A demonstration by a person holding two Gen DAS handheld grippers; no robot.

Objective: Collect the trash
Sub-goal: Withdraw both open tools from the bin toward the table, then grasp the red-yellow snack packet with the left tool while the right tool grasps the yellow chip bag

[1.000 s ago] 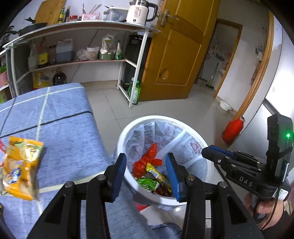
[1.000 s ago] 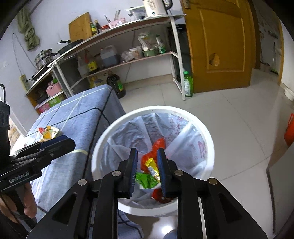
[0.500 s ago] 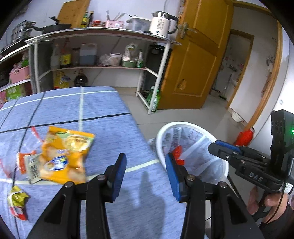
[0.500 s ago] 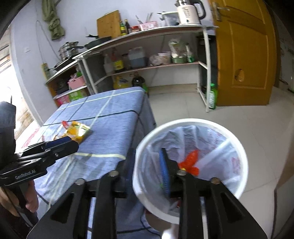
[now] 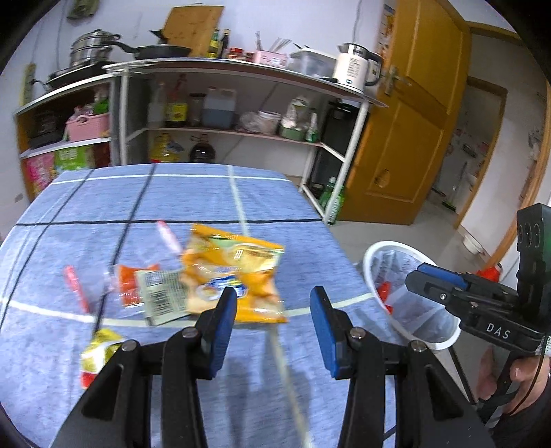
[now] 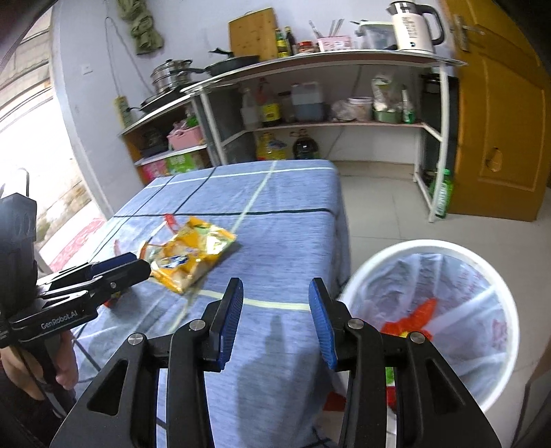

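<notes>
Trash lies on the blue checked tablecloth [image 5: 193, 196]: a yellow snack bag [image 5: 234, 272], an orange and white wrapper [image 5: 148, 289], a red strip [image 5: 74, 289] and a small yellow-green wrapper [image 5: 96, 355]. My left gripper [image 5: 273, 306] hovers open just short of the snack bag, with nothing between its blue pads. My right gripper [image 6: 275, 303] is open and empty over the table's near right corner; the snack bag [image 6: 193, 255] lies ahead to its left. The white lined bin [image 6: 434, 243] stands on the floor right of the table and holds red and orange wrappers [image 6: 416, 317].
A metal shelf rack [image 6: 344, 125] with bottles, pots and a kettle [image 6: 413, 26] stands behind the table. A yellow door [image 6: 499, 120] is at the right, with a green bottle [image 6: 440, 193] on the floor. Each gripper shows in the other's view, held by a hand.
Both grippers swung left, away from over the bin and toward the table, bringing the trash there into view. The right jaws widened from nearly shut; the left jaws kept their gap.
</notes>
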